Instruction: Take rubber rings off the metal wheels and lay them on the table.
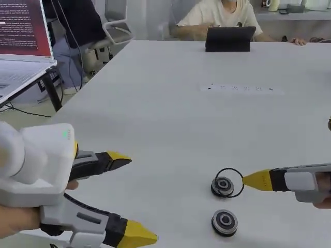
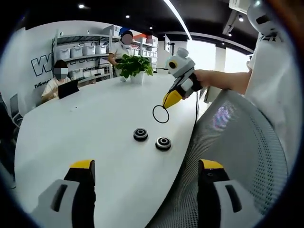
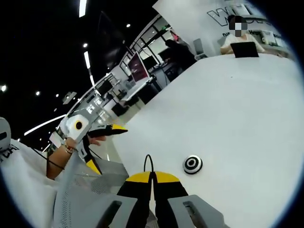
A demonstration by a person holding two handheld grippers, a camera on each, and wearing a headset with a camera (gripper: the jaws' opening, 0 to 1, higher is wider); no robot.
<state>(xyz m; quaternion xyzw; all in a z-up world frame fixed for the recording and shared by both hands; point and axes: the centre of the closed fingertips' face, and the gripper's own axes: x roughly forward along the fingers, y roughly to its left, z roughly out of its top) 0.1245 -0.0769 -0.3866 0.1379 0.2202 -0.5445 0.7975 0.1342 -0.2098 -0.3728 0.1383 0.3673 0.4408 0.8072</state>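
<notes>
White table (image 1: pixel 170 119), two metal wheels on it. Right gripper (image 1: pixel 248 180) is clamped on one rubber ring (image 1: pixel 227 169): off, not yet laid down. Far wheel (image 1: pixel 223 187) and near wheel (image 1: pixel 225 222), at its 6 o'clock, both look dark-rimmed, so likely more to strip. Left gripper (image 1: pixel 135 199) is wide, idle at 8 o'clock. In the head view the ring overlaps the far wheel. The left gripper view shows it apart from both.

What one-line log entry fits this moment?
right gripper: shut on rubber ring, off the metal wheels | left gripper: open, holding nothing | both wheels: on table
</notes>
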